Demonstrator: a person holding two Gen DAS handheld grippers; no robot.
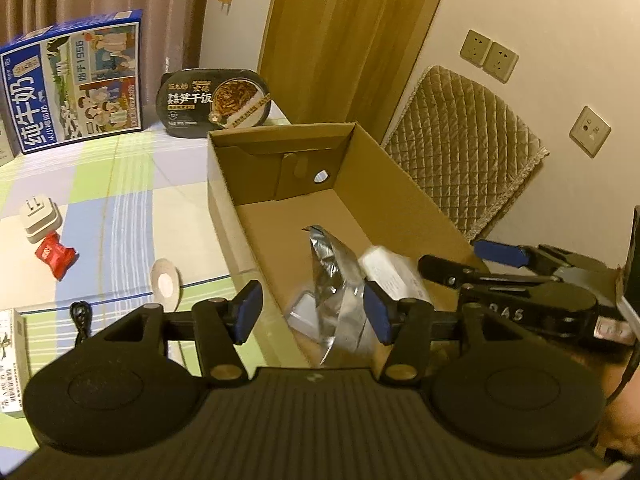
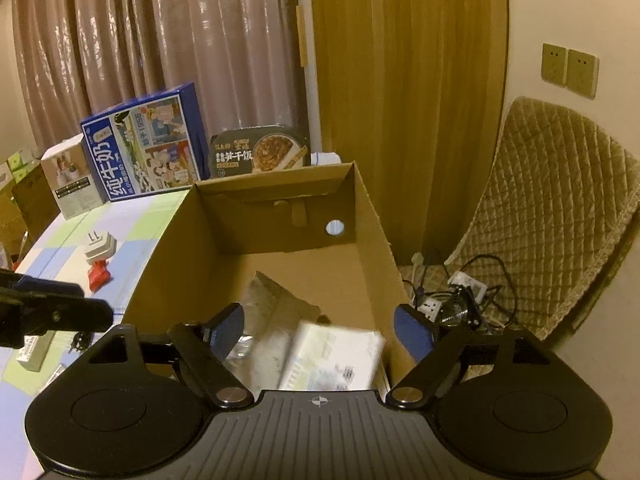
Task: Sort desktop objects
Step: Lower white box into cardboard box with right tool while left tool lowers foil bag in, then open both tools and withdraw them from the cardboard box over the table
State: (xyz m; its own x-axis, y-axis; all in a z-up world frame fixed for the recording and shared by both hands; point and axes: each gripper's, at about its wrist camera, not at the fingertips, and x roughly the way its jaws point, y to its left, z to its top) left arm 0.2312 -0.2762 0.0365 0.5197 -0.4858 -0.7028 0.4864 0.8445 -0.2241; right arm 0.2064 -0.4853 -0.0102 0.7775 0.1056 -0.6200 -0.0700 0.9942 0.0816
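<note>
My left claw (image 1: 314, 314) gapes over the cardboard box (image 1: 400, 184), silver pouch (image 1: 334, 280) loose between pads; right claw (image 2: 320, 330) wide above white packet (image 2: 336, 356).

Your table (image 1: 120, 184) in pale checked cloth, open cardboard box (image 1: 224, 208) at right, blue milk carton (image 1: 76, 80) and black meal tray (image 1: 216, 100) far, white plug (image 1: 40, 220), red packet (image 1: 54, 254), round disc (image 1: 165, 284) left of the box.

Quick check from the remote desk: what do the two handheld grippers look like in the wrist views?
Both the left gripper and right gripper are matte black, with ribbed centre bodies, two round discs, silver pivot bolts and blue finger pads. A small crosshair mark sits at each body's top. No cables or sleeves show.
</note>
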